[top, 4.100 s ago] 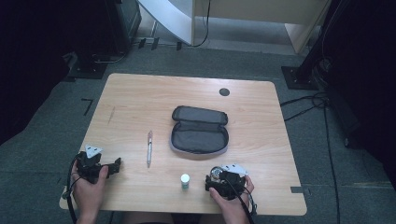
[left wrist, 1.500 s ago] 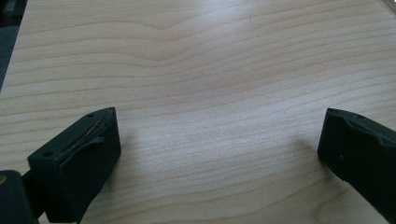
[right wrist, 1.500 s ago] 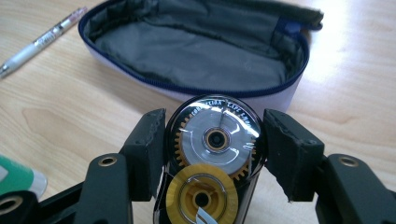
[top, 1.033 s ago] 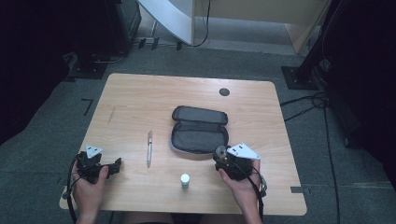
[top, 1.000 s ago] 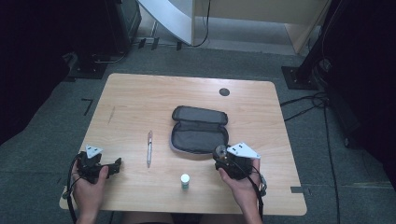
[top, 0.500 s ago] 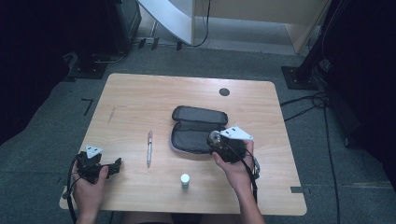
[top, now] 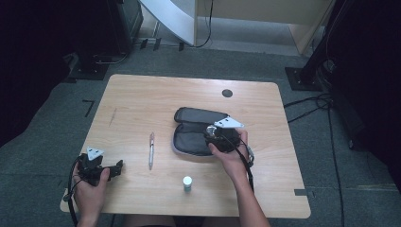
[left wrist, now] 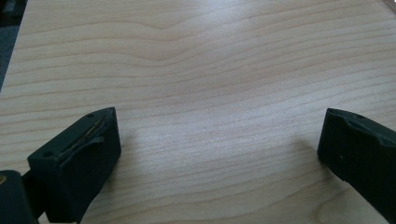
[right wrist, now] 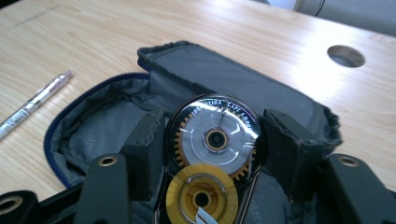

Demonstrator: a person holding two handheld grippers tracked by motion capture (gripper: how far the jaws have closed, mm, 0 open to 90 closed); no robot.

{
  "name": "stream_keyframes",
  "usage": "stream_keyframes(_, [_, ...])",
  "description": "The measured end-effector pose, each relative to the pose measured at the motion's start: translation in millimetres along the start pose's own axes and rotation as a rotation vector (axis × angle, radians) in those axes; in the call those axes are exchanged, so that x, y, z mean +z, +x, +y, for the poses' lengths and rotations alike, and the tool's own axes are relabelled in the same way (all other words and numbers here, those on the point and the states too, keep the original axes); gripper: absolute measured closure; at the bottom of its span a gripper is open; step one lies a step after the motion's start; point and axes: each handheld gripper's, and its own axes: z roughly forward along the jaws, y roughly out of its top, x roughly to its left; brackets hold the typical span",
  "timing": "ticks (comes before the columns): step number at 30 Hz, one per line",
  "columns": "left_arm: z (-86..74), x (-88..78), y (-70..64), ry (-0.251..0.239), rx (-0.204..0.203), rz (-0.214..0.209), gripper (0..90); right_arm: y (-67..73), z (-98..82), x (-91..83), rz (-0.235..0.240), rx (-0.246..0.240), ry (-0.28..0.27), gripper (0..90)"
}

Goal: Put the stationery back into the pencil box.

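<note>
My left claw [top: 116,166] rests at the near left corner of the pale wood-grain worktop [top: 142,99], its 2 black jaws spread wide with bare wood between them, released. Just ahead of my near edge stands a small white-capped bottle [top: 187,183], upright and alone.

My right claw [right wrist: 215,140] is clenched on a correction tape dispenser [right wrist: 212,144]: a clear, rounded shell with a silver disc, a toothed orange-yellow wheel and a second yellow spool below it, pinched between the 2 foam-faced pads. It hangs directly over the open pencil case [top: 194,132], a soft grey fabric pouch with a blue zip edge, lying flat with both halves showing. The lining I can see looks empty.

A slim silver pen [top: 151,149] lies left of the case, apart from it. Farther off is a round dark hole [top: 227,93] in the worktop.

A second ago my right claw was beside the case's near right end; now it is above the case. My left one has not moved.
</note>
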Motion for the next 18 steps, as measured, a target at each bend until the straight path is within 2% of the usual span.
stream_keyframes(9, [0.0,0.0,0.0,0.000,0.000,0.000,0.0,0.3,-3.7,23.4,0.018,-0.049,0.026,41.8])
stream_keyframes(14, [0.0,0.0,0.0,0.000,0.000,0.000,0.0,-4.1,-7.5,34.0,0.020,-0.072,0.058,41.8])
stream_keyframes(16, [0.0,0.1,0.0,-0.001,0.000,0.000,0.0,-6.1,-9.7,38.0,0.037,-0.075,0.079,41.8])
stream_keyframes(18, [0.0,0.1,0.0,-0.001,0.000,0.000,0.0,-7.4,-11.5,40.9,0.050,-0.097,0.091,41.8])
